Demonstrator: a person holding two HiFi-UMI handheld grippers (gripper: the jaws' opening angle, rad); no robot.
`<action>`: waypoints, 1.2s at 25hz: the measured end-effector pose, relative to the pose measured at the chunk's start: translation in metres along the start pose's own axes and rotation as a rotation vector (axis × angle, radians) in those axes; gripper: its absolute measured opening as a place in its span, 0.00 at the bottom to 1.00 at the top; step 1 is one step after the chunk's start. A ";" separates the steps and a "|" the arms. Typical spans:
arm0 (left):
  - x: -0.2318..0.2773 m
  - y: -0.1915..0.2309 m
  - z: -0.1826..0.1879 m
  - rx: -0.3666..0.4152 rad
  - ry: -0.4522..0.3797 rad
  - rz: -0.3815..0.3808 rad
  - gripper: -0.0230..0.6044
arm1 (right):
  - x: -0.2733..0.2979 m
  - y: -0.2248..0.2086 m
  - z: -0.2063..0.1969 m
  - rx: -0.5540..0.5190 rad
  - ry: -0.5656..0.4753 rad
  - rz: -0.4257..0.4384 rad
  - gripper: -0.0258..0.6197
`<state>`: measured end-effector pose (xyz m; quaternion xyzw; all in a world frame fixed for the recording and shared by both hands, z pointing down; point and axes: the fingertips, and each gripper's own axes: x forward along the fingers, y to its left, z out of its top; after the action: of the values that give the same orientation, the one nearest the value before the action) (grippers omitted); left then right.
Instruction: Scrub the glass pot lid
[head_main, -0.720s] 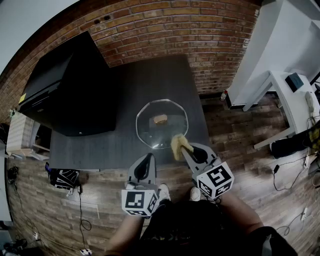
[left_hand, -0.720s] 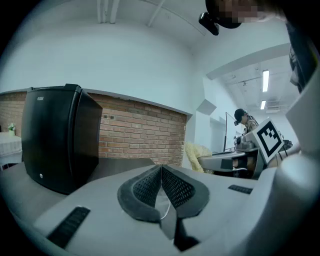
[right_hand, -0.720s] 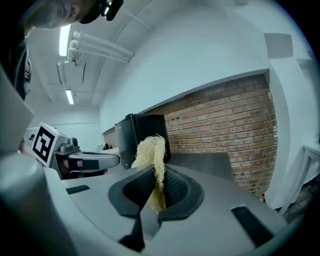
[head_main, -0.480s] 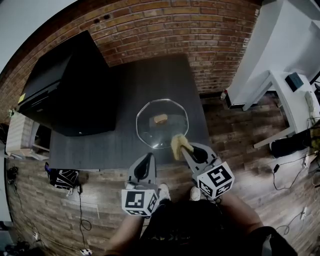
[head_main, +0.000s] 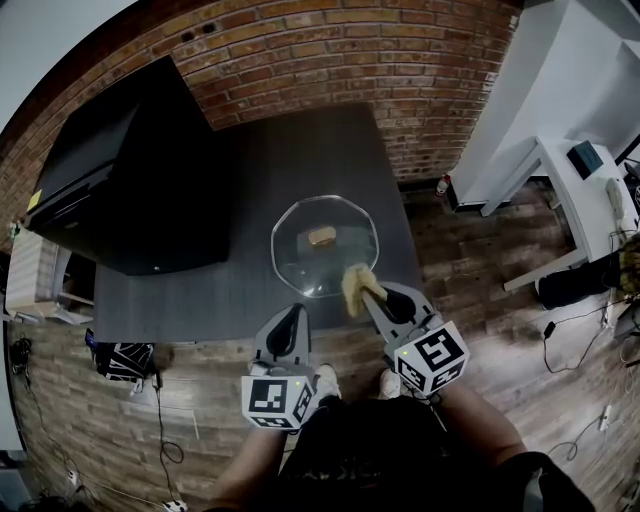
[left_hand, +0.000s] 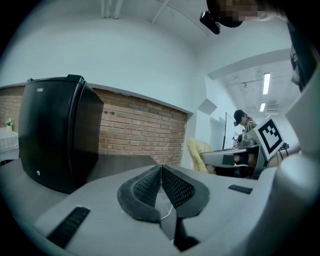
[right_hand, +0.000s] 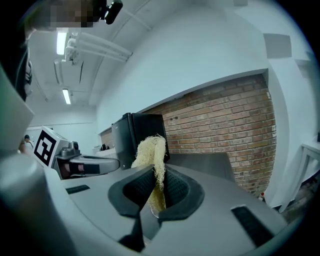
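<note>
— While both hang at the near edge of the desk (head_main: 240, 280), how do the jaws stand?
— The left hand-held gripper (head_main: 297, 314) has its jaws pressed together on nothing. The right hand-held gripper (head_main: 366, 296) is clamped on a yellow scrubber (head_main: 355, 285).
— And the glass pot lid (head_main: 325, 255)?
— It lies flat on the desk, just beyond the scrubber, which overlaps its near rim. I cannot tell whether they touch. A black cabinet (head_main: 130, 170) stands farther left, and a brick wall (head_main: 350, 50) is behind.
</note>
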<state>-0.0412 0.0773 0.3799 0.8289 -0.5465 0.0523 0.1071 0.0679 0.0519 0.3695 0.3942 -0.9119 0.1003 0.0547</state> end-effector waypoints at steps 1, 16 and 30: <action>0.001 0.002 -0.001 0.000 0.003 -0.005 0.09 | 0.002 0.000 -0.001 0.002 0.003 -0.008 0.11; 0.021 0.062 -0.026 0.010 0.081 -0.106 0.09 | 0.055 0.010 -0.019 0.058 0.045 -0.126 0.11; 0.042 0.096 -0.070 0.012 0.166 -0.177 0.09 | 0.099 0.023 -0.059 0.077 0.143 -0.205 0.11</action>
<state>-0.1109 0.0198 0.4684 0.8673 -0.4602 0.1146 0.1514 -0.0150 0.0105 0.4418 0.4790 -0.8561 0.1567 0.1142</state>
